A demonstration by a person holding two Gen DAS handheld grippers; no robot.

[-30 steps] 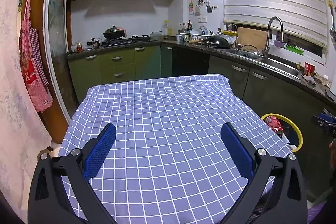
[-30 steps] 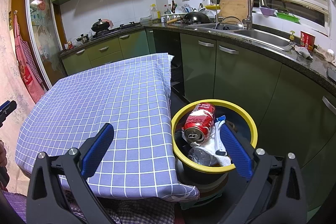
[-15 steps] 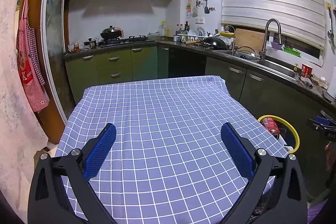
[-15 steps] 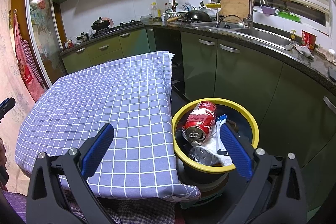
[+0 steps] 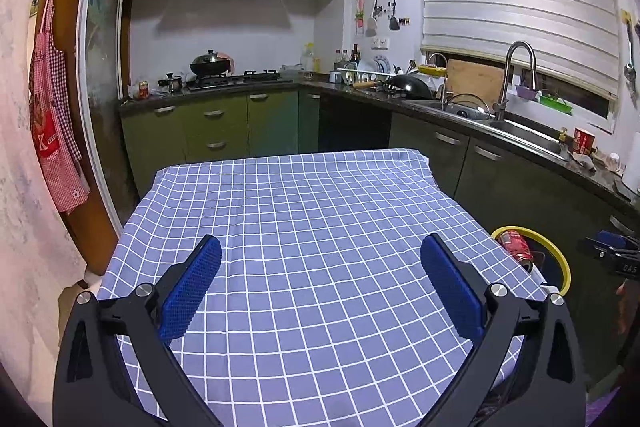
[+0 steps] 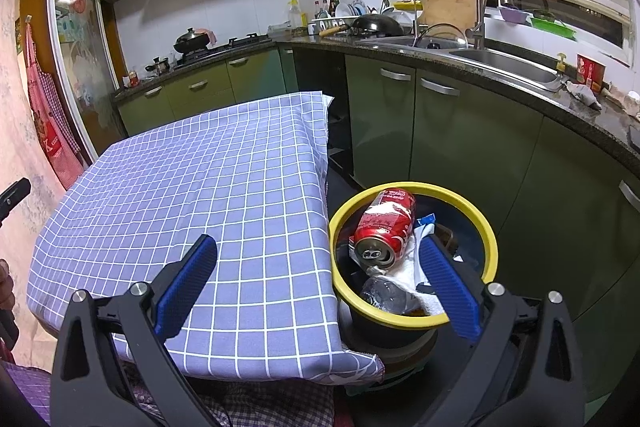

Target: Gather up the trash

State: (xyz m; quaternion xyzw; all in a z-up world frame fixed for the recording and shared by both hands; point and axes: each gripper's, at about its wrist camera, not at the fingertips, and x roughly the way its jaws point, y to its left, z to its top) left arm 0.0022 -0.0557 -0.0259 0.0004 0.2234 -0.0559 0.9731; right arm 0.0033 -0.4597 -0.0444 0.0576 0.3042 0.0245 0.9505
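Two grippers, both spread wide, nothing held. Left gripper (image 5: 320, 287) over the blue checked tablecloth (image 5: 304, 227). Right gripper (image 6: 316, 285) straddles the table edge and one yellow-rimmed trash bin (image 6: 490, 239) just beside the table. In the bin: one red soda can (image 6: 386, 231) lying tilted, one clear plastic bottle (image 6: 384, 293), white tissue (image 6: 408, 273), one blue-white wrapper (image 6: 425, 219).

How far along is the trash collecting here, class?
Done: a crushed red soda can, a clear plastic bottle and white paper lie in the yellow-rimmed bin. In hand: nothing; the left tongs and right tongs are open. Left: no trash shows on the blue checked tablecloth.
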